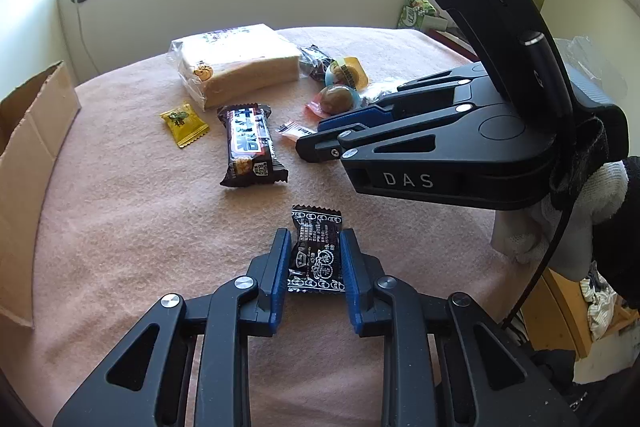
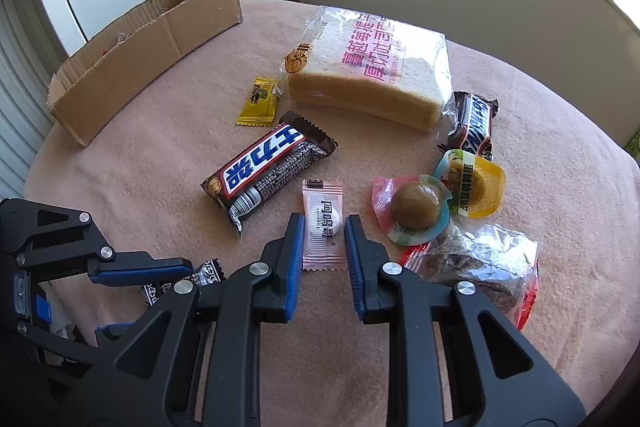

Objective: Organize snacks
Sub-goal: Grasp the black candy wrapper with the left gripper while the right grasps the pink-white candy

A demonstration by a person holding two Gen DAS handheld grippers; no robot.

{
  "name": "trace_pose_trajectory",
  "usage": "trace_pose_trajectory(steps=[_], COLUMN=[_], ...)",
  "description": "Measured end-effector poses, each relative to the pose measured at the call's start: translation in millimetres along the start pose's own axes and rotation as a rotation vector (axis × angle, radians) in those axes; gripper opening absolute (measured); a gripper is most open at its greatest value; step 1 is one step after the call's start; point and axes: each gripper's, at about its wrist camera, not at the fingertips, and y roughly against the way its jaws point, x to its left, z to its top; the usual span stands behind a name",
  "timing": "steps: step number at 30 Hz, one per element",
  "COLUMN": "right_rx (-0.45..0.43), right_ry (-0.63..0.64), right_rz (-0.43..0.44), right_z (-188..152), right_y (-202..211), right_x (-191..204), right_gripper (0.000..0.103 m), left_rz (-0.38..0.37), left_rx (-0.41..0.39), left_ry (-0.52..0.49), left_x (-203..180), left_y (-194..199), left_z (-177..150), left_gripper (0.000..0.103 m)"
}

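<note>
My left gripper [image 1: 314, 239] is open, its blue pads on either side of a small black candy packet [image 1: 317, 253] that lies on the pink cloth. My right gripper [image 2: 322, 227] is open around a pink candy packet [image 2: 323, 225], pads apart from it. In the left wrist view the right gripper [image 1: 316, 137] reaches in from the right. The left gripper [image 2: 160, 273] shows at the lower left of the right wrist view. A Snickers bar [image 2: 268, 167], a yellow candy [image 2: 259, 101] and a bagged bread slice [image 2: 372, 75] lie beyond.
An open cardboard box [image 2: 144, 55] stands at the table's left edge. Two sealed eggs [image 2: 416, 209] [image 2: 474, 183], a second Snickers [image 2: 472, 125] and a clear bag with dark snacks [image 2: 480, 263] lie at the right. The pink cloth [image 2: 160, 155] covers a round table.
</note>
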Motion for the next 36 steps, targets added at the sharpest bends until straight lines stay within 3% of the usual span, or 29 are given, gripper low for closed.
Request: trace_pose_trajectory(steps=[20, 36], right_rx=[-0.089, -0.18], right_ry=[-0.123, -0.056], right_rz=[0.013, 0.053], right_z=[-8.5, 42.4], right_y=[40.7, 67.5], right_x=[0.0, 55.8], right_gripper=[0.021, 0.021], left_rz=[0.012, 0.13], left_rx=[-0.082, -0.201], left_ry=[0.095, 0.196], left_x=[27.9, 101.2], left_y=[40.6, 96.0], left_z=[-4.6, -5.6], left_gripper=[0.023, 0.023])
